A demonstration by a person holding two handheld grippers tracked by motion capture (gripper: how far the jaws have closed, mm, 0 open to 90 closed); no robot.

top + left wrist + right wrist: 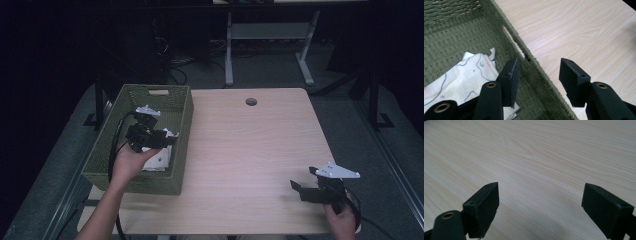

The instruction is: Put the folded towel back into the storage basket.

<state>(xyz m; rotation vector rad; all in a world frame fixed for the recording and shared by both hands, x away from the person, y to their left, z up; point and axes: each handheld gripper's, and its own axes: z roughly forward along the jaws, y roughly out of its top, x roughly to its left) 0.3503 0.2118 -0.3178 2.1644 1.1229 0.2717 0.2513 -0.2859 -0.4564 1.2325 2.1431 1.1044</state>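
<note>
Mostly, we find the cloth (461,75) half hidden: in the left tool view our own black jaw covers its near corner and the frame cuts its left part off, while from above the left tool (167,140) and hand (127,162) sit over it. It lies on the floor of the basket (182,107), close to the wall that faces the surface (250,145). We can make out pale fabric with thin grey line drawings and faint orange marks, though not what they depict.

Our left tool hangs over the basket's wall with its jaws partly apart and nothing between them; one jaw stands over the cloth, the other over the bare wood. The right tool (304,179) sits near the surface's front right corner, jaws spread wide and holding nothing, close above the wood.

Between basket and right tool the light wood-grain surface lies open, with one round hole (251,102) near its far edge. The basket is olive, woven and rectangular, with a slot handle (158,92) in its far wall.
</note>
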